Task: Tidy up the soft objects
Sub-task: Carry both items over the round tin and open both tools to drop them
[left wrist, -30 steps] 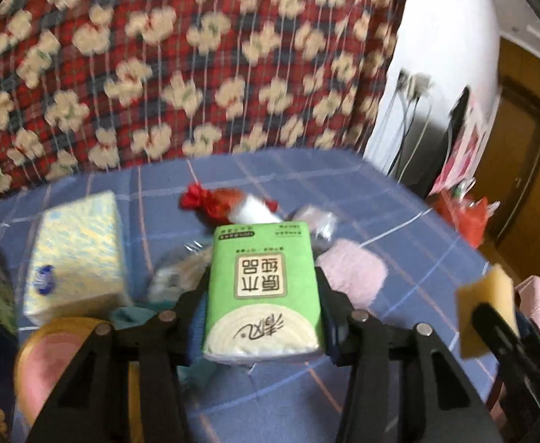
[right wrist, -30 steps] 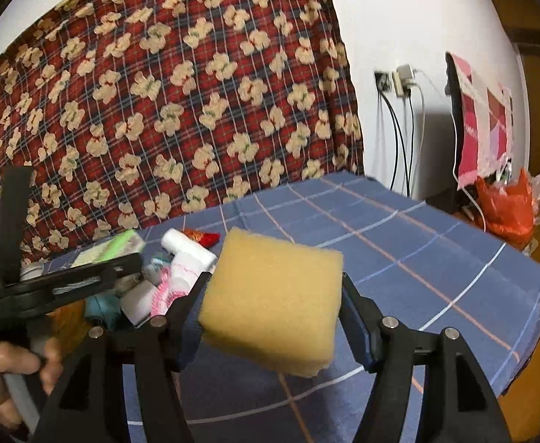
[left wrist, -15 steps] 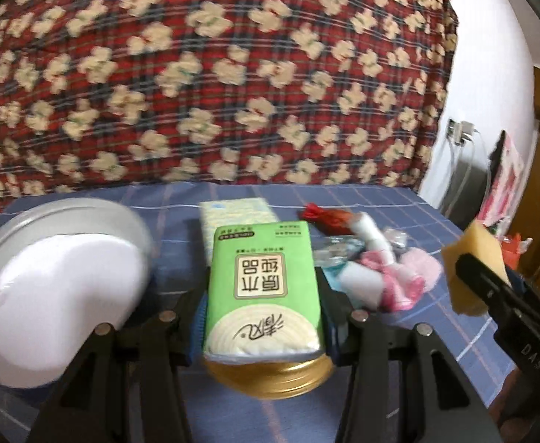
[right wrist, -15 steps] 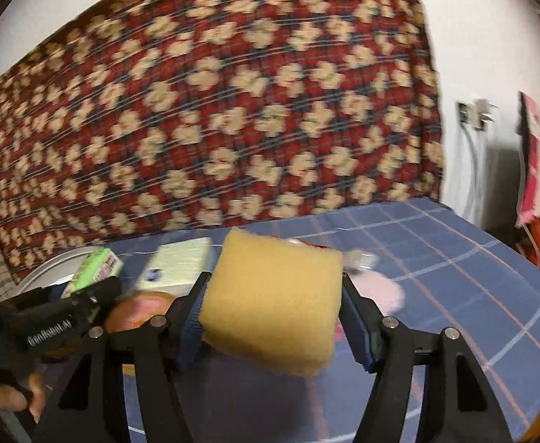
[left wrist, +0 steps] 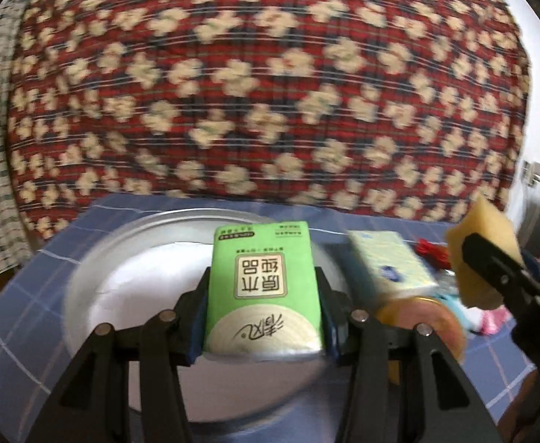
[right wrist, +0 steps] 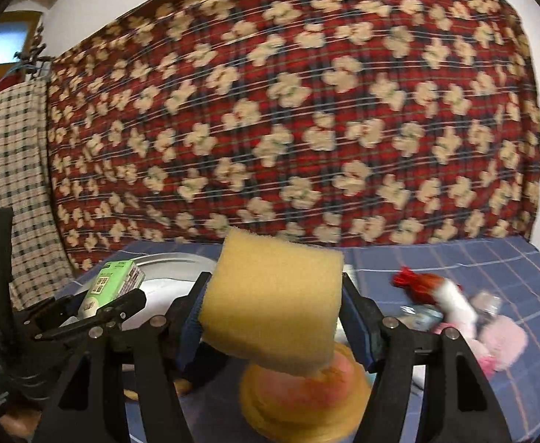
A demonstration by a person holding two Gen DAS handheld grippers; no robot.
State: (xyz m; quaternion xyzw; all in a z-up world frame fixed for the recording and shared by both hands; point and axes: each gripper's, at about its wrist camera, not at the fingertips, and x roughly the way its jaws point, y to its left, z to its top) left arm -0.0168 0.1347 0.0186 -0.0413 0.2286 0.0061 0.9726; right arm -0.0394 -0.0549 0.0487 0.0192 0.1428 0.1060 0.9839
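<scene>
My left gripper (left wrist: 264, 317) is shut on a green tissue pack (left wrist: 262, 288) and holds it above a round silver tray (left wrist: 96, 280) with a white lining. My right gripper (right wrist: 272, 317) is shut on a yellow sponge (right wrist: 273, 302), held above a round pink and yellow object (right wrist: 303, 402) on the blue checked tablecloth (right wrist: 491, 265). The sponge (left wrist: 480, 254) and right gripper show at the right of the left wrist view. The left gripper and green pack (right wrist: 113, 286) show at the left of the right wrist view.
A pale yellow tissue pack (left wrist: 392, 265) lies right of the tray. A pile of soft items, with a red and white one (right wrist: 436, 291) and a pink fluffy one (right wrist: 502, 339), lies to the right. A red floral blanket (right wrist: 288, 110) hangs behind.
Both grippers have swung left with their loads. The tray has come under the green pack. The pile of soft items has slid to the right of both views.
</scene>
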